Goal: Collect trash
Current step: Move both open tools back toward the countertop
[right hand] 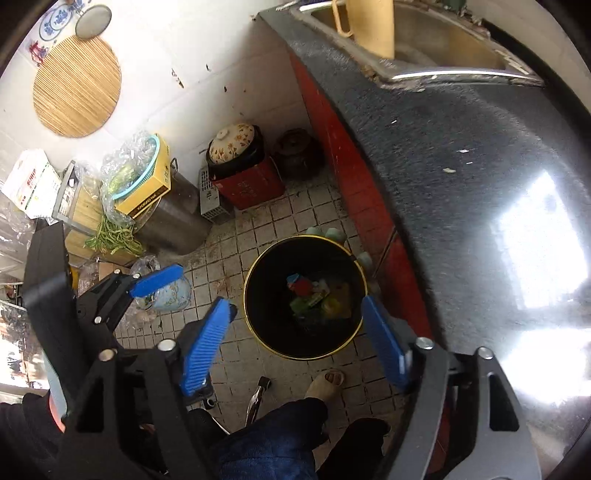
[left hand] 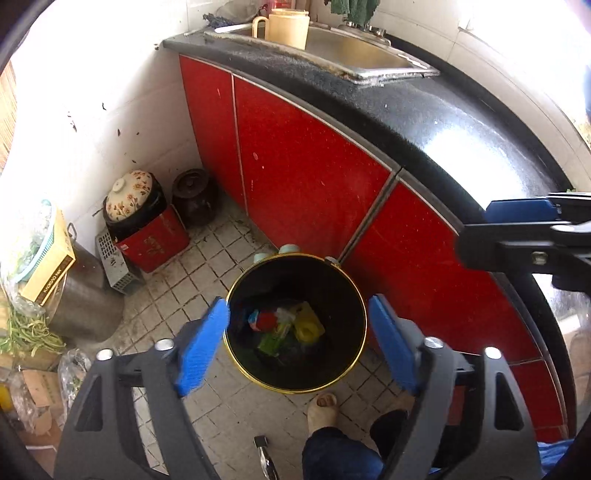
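Note:
A black trash bin with a gold rim (left hand: 236,354) stands on the tiled floor against the red cabinet; it also shows in the right wrist view (right hand: 255,314). Inside lie several pieces of trash (left hand: 286,325), red, green, yellow and white, also seen in the right wrist view (right hand: 317,291). My left gripper (left hand: 297,345) hangs above the bin, open and empty. My right gripper (right hand: 295,343) hangs above the bin too, open and empty. The right gripper's fingers show at the right edge of the left wrist view (left hand: 517,210). The left gripper shows at the left of the right wrist view (right hand: 155,280).
A black countertop (right hand: 461,184) with a steel sink (left hand: 362,55) and a yellow jug (left hand: 288,26) runs above red cabinet doors (left hand: 303,166). Pots, a red box (left hand: 155,243), cartons, bags and green beans (right hand: 114,236) crowd the left corner. A sandalled foot (left hand: 323,410) stands by the bin.

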### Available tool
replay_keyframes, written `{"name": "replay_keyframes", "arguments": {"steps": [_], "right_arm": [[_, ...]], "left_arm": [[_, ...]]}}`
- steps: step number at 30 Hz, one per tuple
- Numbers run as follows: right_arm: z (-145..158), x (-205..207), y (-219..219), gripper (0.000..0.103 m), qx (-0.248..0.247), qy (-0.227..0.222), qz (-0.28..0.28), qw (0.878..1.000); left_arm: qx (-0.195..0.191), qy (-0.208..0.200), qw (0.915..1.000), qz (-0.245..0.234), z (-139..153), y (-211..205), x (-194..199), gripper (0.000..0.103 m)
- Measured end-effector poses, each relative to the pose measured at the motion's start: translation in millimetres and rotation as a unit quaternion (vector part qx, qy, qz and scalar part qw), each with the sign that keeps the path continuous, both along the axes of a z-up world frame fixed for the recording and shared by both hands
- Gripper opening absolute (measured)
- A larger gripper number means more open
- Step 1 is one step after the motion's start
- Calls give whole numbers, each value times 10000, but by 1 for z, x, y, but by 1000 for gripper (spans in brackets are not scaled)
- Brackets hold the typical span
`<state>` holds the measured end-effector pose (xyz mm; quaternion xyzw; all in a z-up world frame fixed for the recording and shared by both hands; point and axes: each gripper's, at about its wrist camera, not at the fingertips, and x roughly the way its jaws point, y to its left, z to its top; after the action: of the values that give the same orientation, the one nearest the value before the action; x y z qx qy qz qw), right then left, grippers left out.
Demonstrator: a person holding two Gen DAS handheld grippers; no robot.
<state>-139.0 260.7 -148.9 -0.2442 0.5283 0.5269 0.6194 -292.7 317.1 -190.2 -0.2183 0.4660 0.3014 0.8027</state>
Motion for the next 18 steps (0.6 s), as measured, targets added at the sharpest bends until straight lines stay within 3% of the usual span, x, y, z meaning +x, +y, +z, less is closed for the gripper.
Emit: {"name": "replay_keyframes", "arguments": {"steps": [6,11,14,18], "right_arm": [[41,29,-51,80,305,-384,-465,9977],[84,80,-143,80,550,-839,-1493,9837],[104,110,-210,81,639,-1112,-2235,9662],[117,144,-302,81,544,-1391,-3195,9357]], "left_arm": [[228,-166,9991,-318,33,-26,27,92],[404,-451,9894,-1323,67,-83,87,92],[493,-608,9735,-2149,86,-130,135,92],[647,-814,9396,-3261,108,-200,195,92]]}}
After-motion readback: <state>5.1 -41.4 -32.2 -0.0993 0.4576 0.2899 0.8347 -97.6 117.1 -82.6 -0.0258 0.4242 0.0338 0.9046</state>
